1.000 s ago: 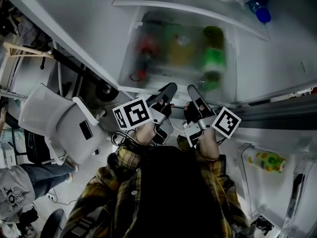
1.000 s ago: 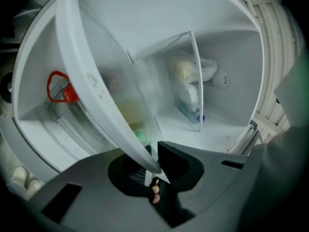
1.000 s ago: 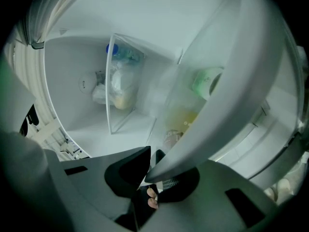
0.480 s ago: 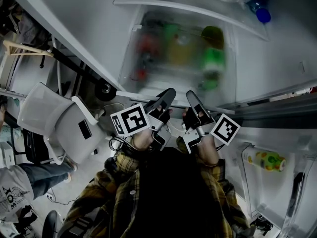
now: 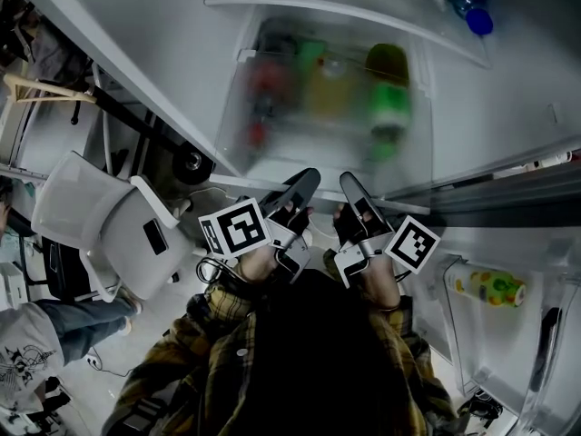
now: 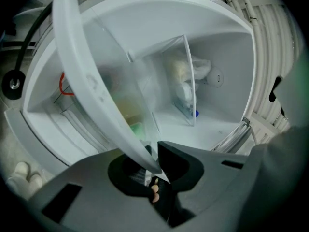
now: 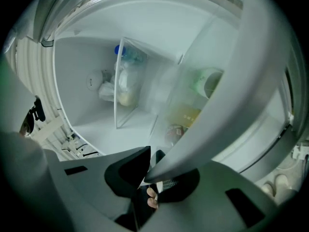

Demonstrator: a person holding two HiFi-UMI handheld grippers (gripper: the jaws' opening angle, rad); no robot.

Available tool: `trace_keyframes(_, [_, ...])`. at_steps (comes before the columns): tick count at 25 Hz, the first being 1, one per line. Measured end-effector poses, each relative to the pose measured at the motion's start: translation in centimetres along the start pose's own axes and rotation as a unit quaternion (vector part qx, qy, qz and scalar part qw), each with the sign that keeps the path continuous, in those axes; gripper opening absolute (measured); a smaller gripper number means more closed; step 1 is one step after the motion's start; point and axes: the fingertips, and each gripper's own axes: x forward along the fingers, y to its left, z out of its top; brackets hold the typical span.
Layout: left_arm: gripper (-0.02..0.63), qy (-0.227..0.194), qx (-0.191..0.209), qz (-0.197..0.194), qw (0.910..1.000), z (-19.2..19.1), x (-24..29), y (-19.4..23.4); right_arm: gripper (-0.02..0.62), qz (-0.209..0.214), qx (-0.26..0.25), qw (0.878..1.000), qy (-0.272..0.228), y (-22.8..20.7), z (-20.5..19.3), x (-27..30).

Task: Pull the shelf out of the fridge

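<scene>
White, smooth-walled fridge (image 5: 508,107) stands open ahead. Its shelf (image 5: 318,89), a flat pane of frosted clear plastic with a curved white front strip, sits low in the cabinet with that strip at the near edge. Blurred red, yellow and green shapes show through the pane. On the floor to the left is a grey moulded chair (image 5: 100,225). The left gripper (image 5: 304,182) and right gripper (image 5: 349,184) sit side by side at the middle of the strip, each with its dark fingers pinching the white plastic. A small yellow patterned bottle (image 5: 490,287) lies in the door rack, near right.
</scene>
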Motion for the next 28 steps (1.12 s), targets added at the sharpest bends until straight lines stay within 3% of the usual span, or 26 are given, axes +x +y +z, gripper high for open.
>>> trace_keyframes(28, [0.051, -0.002, -0.003, -0.007, 1.0000, -0.30, -0.28, -0.06, 0.051, 0.006, -0.004, 1.000, -0.006, 0.05, -0.15, -0.32])
